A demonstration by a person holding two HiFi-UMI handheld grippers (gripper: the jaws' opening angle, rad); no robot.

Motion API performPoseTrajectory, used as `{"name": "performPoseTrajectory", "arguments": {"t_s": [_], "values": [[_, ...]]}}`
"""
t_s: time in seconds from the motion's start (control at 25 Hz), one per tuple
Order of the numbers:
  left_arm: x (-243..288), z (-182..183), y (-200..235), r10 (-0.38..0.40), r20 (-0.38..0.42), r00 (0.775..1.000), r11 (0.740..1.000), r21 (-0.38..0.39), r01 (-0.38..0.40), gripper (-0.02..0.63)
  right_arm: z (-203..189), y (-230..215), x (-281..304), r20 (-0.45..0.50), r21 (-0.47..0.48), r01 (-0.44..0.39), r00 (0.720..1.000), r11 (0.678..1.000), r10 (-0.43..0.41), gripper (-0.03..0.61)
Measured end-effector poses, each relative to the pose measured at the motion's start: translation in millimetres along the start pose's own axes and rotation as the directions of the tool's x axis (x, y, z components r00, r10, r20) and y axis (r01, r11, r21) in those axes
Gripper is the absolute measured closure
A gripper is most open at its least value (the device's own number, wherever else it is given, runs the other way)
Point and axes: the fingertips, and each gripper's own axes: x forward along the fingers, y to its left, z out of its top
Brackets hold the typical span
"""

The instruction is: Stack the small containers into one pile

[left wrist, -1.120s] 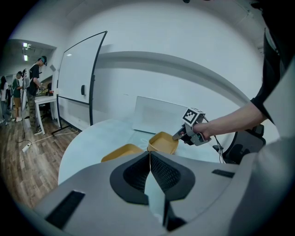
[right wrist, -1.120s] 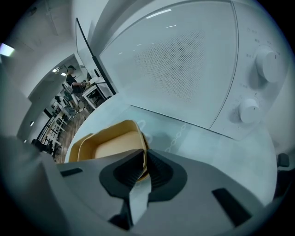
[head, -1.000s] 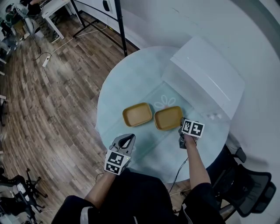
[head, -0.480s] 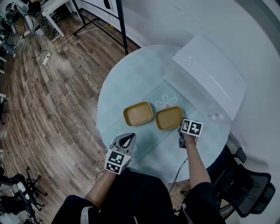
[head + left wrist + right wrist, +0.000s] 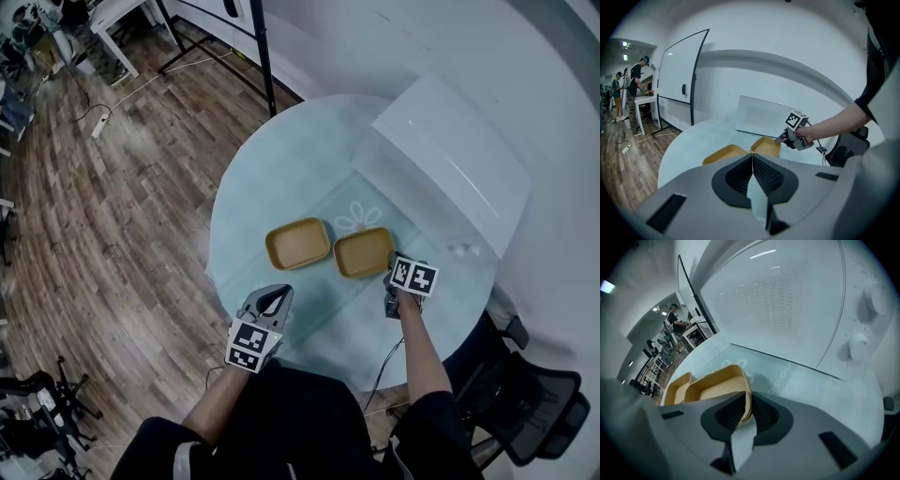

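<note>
Two shallow yellow containers lie side by side on the round pale-blue table (image 5: 281, 169): the left container (image 5: 298, 244) and the right container (image 5: 363, 252). My right gripper (image 5: 388, 275) is at the right container's near right corner, shut on its rim. In the right gripper view the right container (image 5: 719, 387) has its wall pinched between the jaws of the right gripper (image 5: 746, 401), and the left container (image 5: 677, 383) lies beyond it. My left gripper (image 5: 275, 292) hovers near the table's front edge, shut on nothing. In the left gripper view the left gripper (image 5: 751, 155) points at both containers (image 5: 723, 153) (image 5: 765, 145).
A white microwave (image 5: 450, 164) stands at the back right of the table, close behind the right container. A black stand pole (image 5: 262, 56) rises behind the table. An office chair (image 5: 534, 403) is at the lower right. A wooden floor (image 5: 112, 234) lies to the left.
</note>
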Motion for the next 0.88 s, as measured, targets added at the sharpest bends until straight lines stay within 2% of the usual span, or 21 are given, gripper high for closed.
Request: {"name": "performPoseTrajectory", "arguments": {"t_s": [0.48,0.68,0.88], "values": [[-0.6,-0.6,0.8,-0.002,-0.003,1.000,1.000,0.007,0.002,0.598,4.1,-5.1,-1.9,0.029,0.020,0.006,1.000,1.000,-0.007,0.535],[-1.5,-0.5,1.3,-0.002,0.000,1.000,1.000,0.006,0.002,0.598,19.6,-0.1,-12.9,0.107,-0.004,0.025,0.994,1.000,-0.024,0.535],[-3.1,0.2,0.6,-0.004,0.006,1.000,1.000,0.006,0.004,0.598,30.9,33.3,-20.0,0.136,-0.057,-0.049,0.989,0.997,0.057,0.535]]}}
